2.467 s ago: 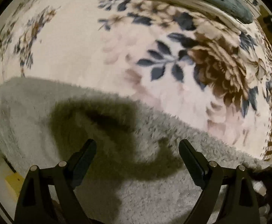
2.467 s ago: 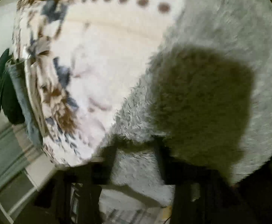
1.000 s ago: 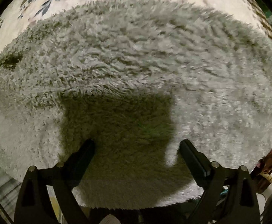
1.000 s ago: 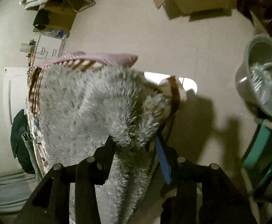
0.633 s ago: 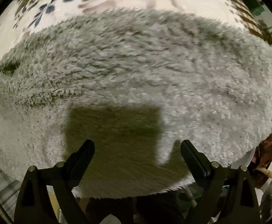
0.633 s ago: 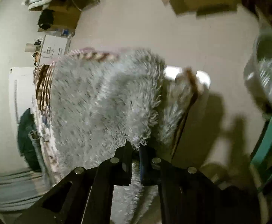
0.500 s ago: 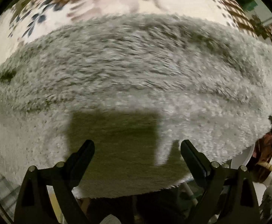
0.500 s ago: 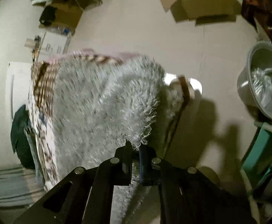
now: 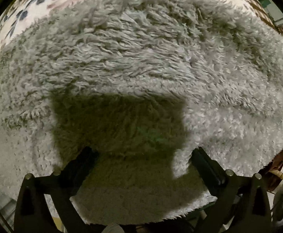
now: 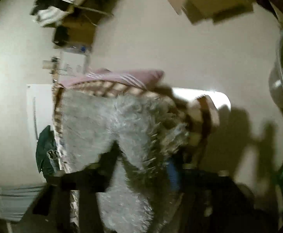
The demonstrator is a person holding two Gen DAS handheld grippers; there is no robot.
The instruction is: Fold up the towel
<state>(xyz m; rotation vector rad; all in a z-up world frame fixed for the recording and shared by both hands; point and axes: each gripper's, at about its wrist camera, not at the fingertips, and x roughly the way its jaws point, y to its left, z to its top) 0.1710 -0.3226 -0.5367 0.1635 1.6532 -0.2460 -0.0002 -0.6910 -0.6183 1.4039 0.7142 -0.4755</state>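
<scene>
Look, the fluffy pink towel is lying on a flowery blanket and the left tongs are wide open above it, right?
Nearly. The towel is grey, not pink, as the left wrist view shows. The rest holds: it lies on the flowery blanket, and the left tongs are wide open above it.

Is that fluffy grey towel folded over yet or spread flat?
Folded over: in the left view the towel shows an upper layer ending in a ridge across a lower one.

a: what's between the fingers of the right claw (image 10: 141, 155)?
b: a shaggy grey towel (image 10: 110, 120), blurred; the jaws have just been opening around its hanging corner.
a: and beyond?
b: a patterned cover (image 10: 106, 88), cardboard boxes (image 10: 217, 3) on the floor.
</scene>
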